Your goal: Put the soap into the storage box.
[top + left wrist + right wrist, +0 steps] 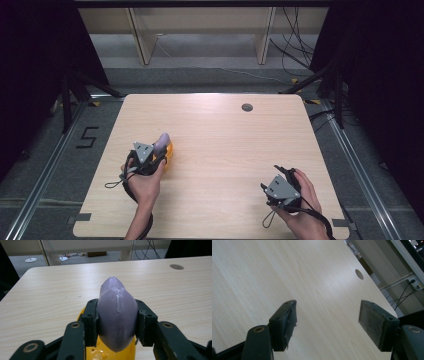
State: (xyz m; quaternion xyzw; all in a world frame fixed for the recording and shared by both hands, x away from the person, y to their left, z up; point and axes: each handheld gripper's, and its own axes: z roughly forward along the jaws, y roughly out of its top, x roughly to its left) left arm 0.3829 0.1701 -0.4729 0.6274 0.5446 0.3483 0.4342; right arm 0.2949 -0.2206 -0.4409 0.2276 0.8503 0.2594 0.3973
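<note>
A smooth purple egg-shaped piece (117,315) sits between the two black jaws of my left gripper (117,323), which is shut on its sides. Under it lies a yellow plastic part (100,353) with small holes, resting on the table. From above, the purple piece (161,143) and the yellow part (169,150) poke out past my left gripper (156,154) at the table's left side. My right gripper (278,176) rests near the front right corner. Its jaws stand wide apart over bare wood, and the right gripper (328,320) holds nothing.
The light wooden table (220,145) has a round grommet hole (247,107) near its far edge. Beyond it stand wooden shelf legs (142,40) and loose cables (295,50) on the floor. Black curtains flank both sides.
</note>
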